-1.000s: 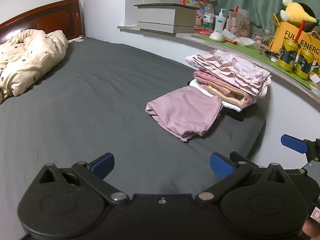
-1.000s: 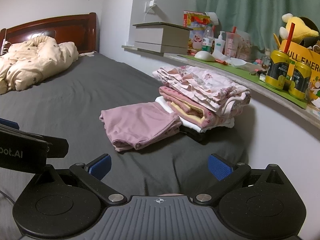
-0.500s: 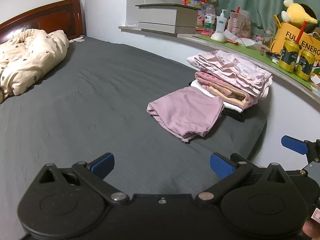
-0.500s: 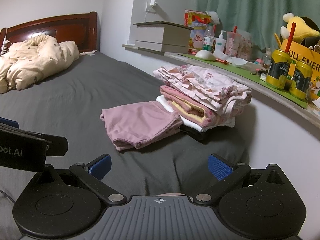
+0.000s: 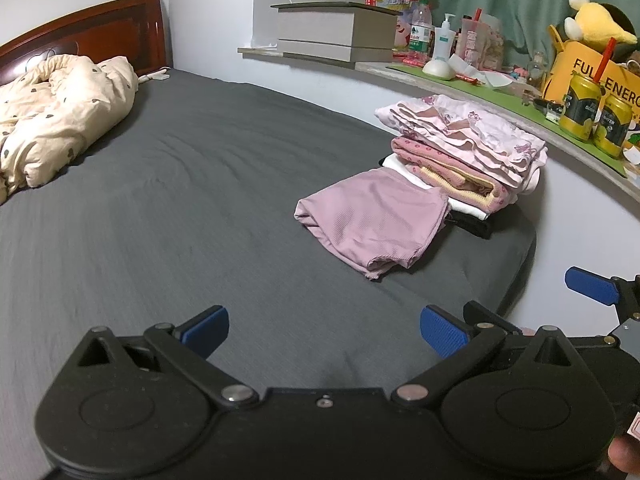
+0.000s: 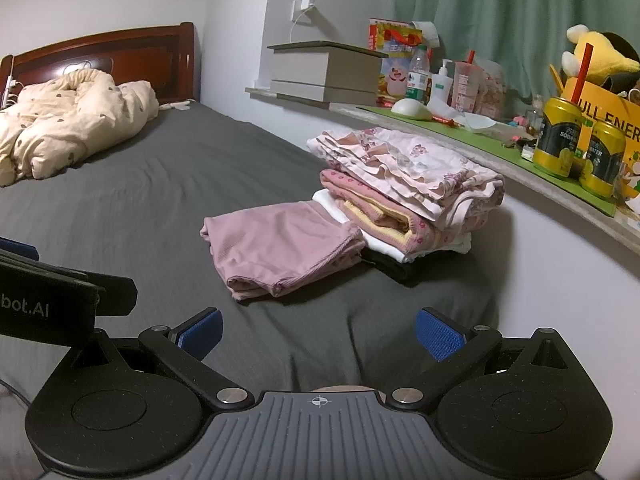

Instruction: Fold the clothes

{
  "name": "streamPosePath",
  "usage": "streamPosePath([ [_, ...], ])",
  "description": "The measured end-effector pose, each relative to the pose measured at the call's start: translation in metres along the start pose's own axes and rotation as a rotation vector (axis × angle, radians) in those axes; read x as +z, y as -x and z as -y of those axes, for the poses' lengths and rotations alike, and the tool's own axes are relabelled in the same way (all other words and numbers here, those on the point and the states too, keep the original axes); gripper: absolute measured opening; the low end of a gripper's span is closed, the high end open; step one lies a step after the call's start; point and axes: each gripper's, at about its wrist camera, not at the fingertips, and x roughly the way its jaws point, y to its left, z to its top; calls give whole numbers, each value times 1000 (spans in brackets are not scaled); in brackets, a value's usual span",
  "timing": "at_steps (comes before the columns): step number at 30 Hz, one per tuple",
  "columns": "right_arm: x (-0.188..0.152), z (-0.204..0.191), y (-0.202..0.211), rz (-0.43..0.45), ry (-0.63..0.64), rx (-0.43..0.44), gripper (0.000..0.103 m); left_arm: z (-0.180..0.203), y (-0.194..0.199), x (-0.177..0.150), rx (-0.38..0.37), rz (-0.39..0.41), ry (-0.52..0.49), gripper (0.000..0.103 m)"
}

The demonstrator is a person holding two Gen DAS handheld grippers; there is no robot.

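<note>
Left gripper and right gripper are being held spread and empty above the bed; the folded pink garment is lying beside the stack near the bed's right edge, apparently finished.

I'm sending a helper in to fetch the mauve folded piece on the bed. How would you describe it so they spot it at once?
Start at the dark grey bed and go to its side below the cluttered window ledge, where a stack of folded clothes sits. The mauve piece lies flat on the sheet against that stack, towards the middle of the bed. It is plain, ribbed and a single item, while the stack is patterned and layered.
</note>
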Motion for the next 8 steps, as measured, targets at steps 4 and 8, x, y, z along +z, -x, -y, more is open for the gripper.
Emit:
streamPosePath([
  [4,-1,-1,2,-1,0,2,103,1,-1,-4,3,-2,-1,103],
  [8,-1,-1,2,-2,3,1,103,1,-1,-4,3,-5,-3,103],
])
